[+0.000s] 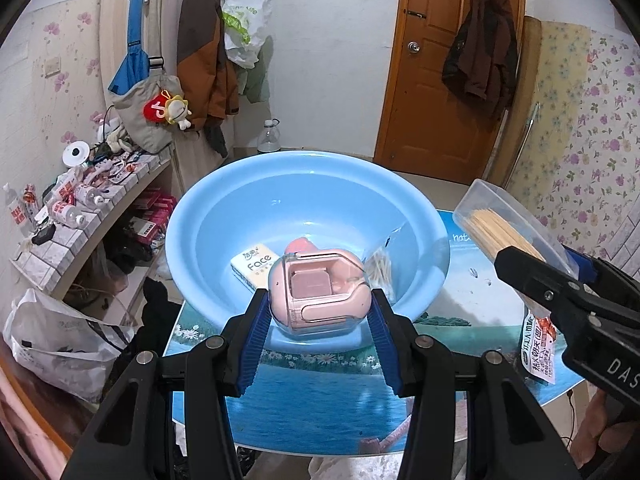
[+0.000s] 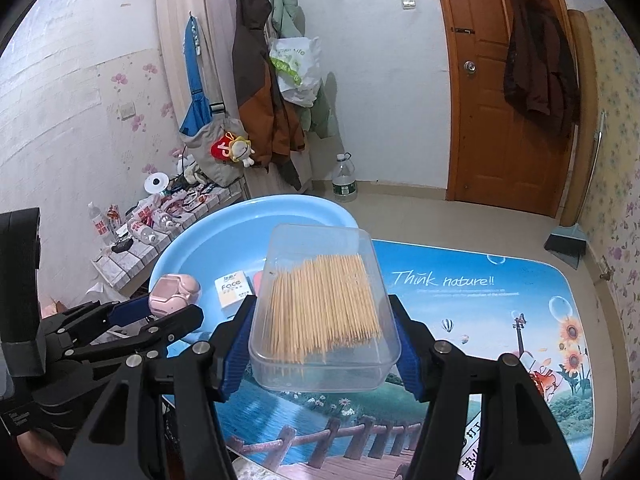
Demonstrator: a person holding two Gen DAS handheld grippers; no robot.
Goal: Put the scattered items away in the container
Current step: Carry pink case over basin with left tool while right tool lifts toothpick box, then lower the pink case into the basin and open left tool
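The blue pads of the left gripper (image 1: 320, 300) clamp a pink device in a clear case (image 1: 320, 294), held above the near rim of the light-blue plastic basin (image 1: 224, 200). The right gripper (image 2: 324, 336) is clamped across a clear lidded box of wooden toothpicks (image 2: 324, 304), held in the air above the printed table mat (image 2: 480, 320) just beside the basin's right edge. Inside the basin lie a "Face" tissue pack (image 1: 256, 266), a pink object partly hidden behind the device, and a clear packet (image 1: 380, 260) against the right wall. A red-labelled packet (image 1: 540, 344) lies on the mat below the right gripper, outside the basin. Judged step: both hands are carrying items to the basin. The next move calls for carrying each item clear of the rim over the basin's floor, lowering it, then parting the fingers; the labelled packet appears left to collect.
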